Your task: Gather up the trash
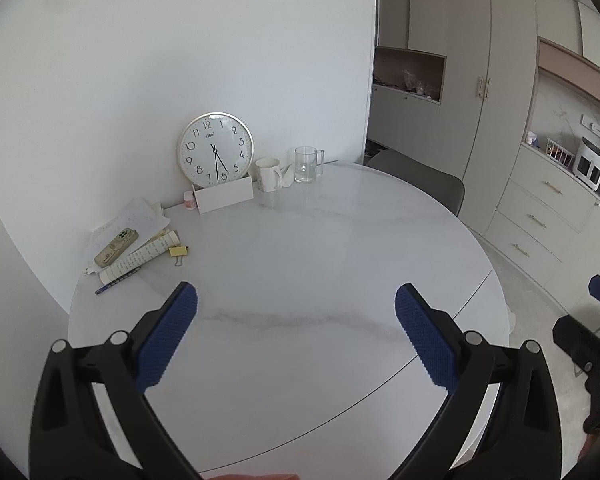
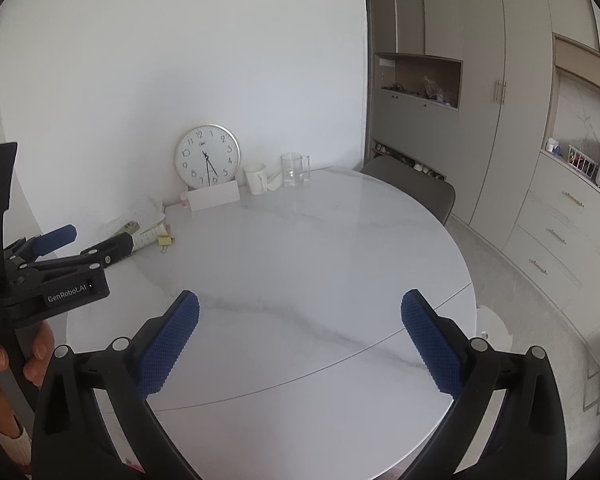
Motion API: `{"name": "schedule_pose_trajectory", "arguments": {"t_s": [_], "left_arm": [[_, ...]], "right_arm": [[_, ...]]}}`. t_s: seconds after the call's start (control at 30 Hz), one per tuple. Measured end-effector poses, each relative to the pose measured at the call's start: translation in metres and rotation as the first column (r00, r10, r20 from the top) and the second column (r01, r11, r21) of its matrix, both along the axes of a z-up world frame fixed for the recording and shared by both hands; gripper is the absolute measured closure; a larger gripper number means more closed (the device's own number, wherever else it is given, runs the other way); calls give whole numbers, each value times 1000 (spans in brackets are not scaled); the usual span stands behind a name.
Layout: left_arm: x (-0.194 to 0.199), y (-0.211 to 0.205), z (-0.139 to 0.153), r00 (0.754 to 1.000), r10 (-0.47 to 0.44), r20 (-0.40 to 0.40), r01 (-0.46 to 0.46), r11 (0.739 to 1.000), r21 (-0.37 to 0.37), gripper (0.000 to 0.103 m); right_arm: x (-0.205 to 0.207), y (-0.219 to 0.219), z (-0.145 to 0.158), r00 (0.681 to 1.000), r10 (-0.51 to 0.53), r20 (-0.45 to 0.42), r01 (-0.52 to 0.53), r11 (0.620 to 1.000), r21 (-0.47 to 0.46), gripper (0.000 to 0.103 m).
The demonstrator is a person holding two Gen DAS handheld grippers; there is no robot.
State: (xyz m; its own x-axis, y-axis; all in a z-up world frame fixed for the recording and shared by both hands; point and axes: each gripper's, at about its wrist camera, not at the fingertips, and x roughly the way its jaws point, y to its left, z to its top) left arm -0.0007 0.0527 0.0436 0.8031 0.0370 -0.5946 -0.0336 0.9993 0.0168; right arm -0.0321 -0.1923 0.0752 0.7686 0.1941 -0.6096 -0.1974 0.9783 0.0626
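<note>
A round marble table [image 1: 300, 264] is filling both views, its middle bare. The loose papers [image 1: 140, 220], likeliest the trash, are lying at the far left edge, light and floppy, best pinched at an edge. The left gripper [image 1: 296, 304] and right gripper [image 2: 300, 312] are hovering, jaws spread wide, gripping nothing

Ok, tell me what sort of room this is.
Most likely a home dining corner open to a kitchen. A round marble-look table stands against the wall with a mug and a glass on it, and tall cabinets and a counter with a small oven line the right side.
</note>
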Motion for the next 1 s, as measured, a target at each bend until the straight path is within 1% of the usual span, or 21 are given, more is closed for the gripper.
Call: {"name": "schedule_pose_trajectory", "arguments": {"t_s": [0.3,0.53,1.0], "left_arm": [[3,0,-6,1000,-9,-24,9,1000,-6,8],[4,1,-7,1000,-11,-20,11,1000,0,8],[6,-4,-7,999,-29,-31,29,1000,6,8]], "right_arm": [[-1,-1,-7,1000,-10,-21,10,1000,-1,3],[-3,-5,-7,999,-28,-18,28,1000,3,3],[-2,-15,-14,998,-39,-45,40,999,19,3]]}}
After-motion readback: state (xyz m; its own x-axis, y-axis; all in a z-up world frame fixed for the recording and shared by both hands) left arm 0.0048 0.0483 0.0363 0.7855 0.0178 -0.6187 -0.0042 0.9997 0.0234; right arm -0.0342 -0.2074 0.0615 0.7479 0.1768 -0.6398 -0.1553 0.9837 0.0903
